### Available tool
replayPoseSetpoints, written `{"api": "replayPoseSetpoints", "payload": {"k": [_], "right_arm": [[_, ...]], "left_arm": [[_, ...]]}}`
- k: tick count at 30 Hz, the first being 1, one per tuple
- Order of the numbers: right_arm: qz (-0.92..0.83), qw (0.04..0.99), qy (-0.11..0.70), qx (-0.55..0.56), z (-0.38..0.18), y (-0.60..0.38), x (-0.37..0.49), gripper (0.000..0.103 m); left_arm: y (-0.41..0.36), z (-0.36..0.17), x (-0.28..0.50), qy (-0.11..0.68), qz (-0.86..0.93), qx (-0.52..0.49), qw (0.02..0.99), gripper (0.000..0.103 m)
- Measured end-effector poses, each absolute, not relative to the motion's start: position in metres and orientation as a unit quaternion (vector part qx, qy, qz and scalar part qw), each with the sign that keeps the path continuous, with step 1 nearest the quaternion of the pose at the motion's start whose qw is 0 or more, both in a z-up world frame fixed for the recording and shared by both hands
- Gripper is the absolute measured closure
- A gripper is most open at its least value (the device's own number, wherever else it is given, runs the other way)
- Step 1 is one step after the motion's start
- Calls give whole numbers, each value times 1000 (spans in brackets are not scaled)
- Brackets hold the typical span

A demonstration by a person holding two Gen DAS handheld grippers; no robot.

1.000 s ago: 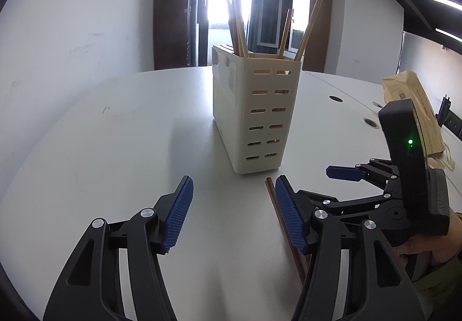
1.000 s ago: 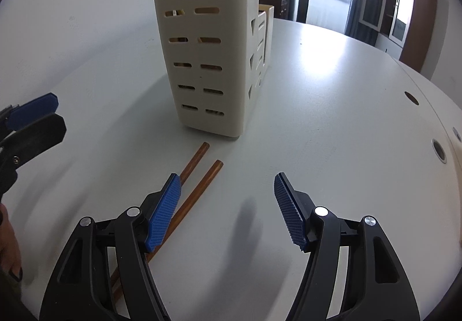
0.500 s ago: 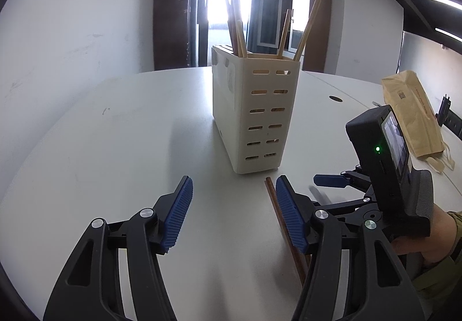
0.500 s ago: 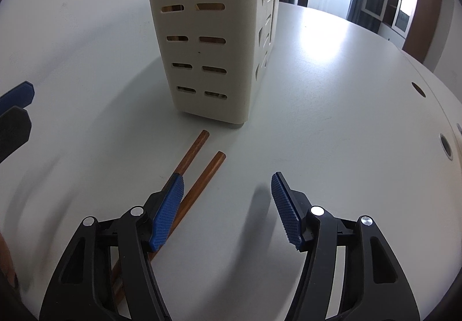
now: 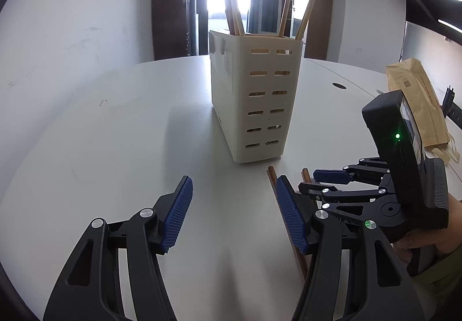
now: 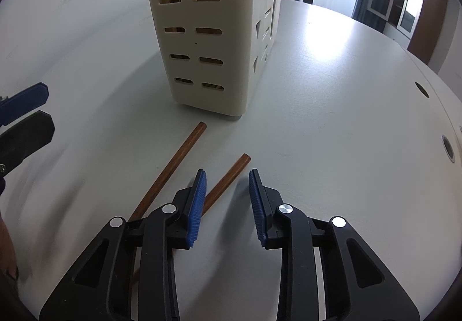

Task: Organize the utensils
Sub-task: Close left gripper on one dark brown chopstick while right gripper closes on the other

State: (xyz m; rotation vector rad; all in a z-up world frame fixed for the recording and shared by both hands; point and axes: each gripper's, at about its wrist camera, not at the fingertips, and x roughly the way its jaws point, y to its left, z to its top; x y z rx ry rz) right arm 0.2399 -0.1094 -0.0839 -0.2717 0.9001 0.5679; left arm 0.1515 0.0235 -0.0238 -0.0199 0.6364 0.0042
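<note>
My right tool (image 6: 226,179) has just been closing round 1 chopstick (image 6: 231,173), pads not touching yet; left tool (image 5: 232,191) unchanged, open w/ nothing in it.

A white table (image 5: 121,130) with round cable holes along its far right side carries a slotted cream utensil holder (image 5: 257,98) standing upright. Two brown chopsticks (image 6: 173,165) lie flat on the tabletop just in front of the holder. A tan paper bag (image 5: 418,107) lies at the right edge.
</note>
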Motion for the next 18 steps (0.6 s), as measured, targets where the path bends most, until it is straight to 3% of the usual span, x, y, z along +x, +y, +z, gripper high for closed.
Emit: {"api": "replayPoseSetpoints", "payload": {"k": [7, 18], "right_arm": [[278, 849, 430, -134, -82, -113, 237, 88], [275, 848, 436, -124, -74, -128, 256, 93]], "left_arm": [[21, -33, 171, 349, -15, -26, 936, 43], [2, -44, 207, 390, -34, -12, 920, 43]]}}
